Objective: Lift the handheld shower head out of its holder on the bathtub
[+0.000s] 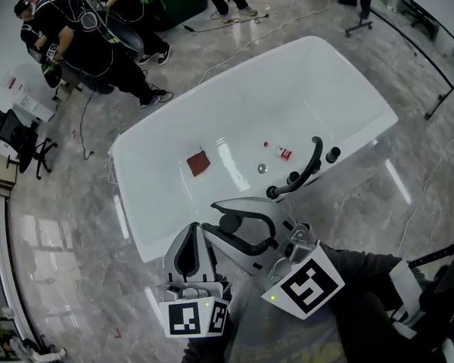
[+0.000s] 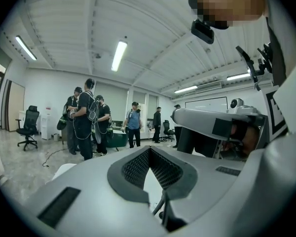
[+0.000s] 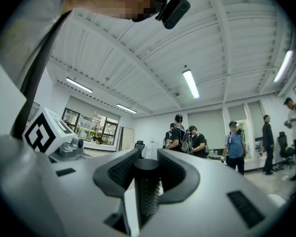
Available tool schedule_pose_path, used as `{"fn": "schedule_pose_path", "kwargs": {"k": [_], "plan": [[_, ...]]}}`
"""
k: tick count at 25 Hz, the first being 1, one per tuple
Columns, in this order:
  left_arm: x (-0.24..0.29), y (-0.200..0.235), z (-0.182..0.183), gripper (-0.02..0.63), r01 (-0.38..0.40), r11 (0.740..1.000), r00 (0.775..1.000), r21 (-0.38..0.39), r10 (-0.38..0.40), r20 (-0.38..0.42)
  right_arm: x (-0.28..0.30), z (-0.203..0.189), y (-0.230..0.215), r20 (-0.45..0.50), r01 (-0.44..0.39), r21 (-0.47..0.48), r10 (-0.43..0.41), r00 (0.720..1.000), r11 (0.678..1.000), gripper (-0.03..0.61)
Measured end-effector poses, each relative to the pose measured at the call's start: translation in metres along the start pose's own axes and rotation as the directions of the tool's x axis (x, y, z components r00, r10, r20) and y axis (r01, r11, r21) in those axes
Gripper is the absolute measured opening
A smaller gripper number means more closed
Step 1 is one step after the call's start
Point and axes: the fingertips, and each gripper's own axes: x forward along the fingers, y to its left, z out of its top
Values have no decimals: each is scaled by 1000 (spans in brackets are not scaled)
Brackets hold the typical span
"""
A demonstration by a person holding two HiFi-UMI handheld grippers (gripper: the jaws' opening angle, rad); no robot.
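Observation:
The black handheld shower head [image 1: 310, 165] lies in its holder on the near right rim of the white bathtub [image 1: 348, 74]. Neither gripper touches it. Both grippers are held close to the body, short of the tub. My left gripper [image 1: 189, 233] [image 2: 149, 151] has its jaws together with nothing between them. Beside it, my right gripper [image 1: 216, 214] [image 3: 147, 162] also has its jaws together. A dark ribbed post stands in its notch, and I cannot tell what the post is. The left gripper view and right gripper view look out level across the room, not at the shower head.
Inside the tub lie a red cloth [image 1: 199, 162], a small bottle [image 1: 283, 153] and the drain [image 1: 262, 169]. Black knobs [image 1: 332, 156] sit on the rim by the shower head. Several people [image 1: 83, 36] stand beyond the tub. An office chair [image 1: 19, 138] and floor cables are at the left.

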Motion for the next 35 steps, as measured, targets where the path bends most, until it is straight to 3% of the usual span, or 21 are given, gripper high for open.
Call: {"fn": "schedule_pose_path", "kwargs": {"k": [12, 35], "plan": [[-20, 1, 15, 3, 90, 995, 996, -33, -89, 30, -4, 13, 20, -68, 73, -40, -76, 995, 997, 123], [-22, 14, 1, 3, 103, 994, 995, -46, -102, 14, 7, -3, 28, -79, 89, -7, -90, 993, 996, 123]]}}
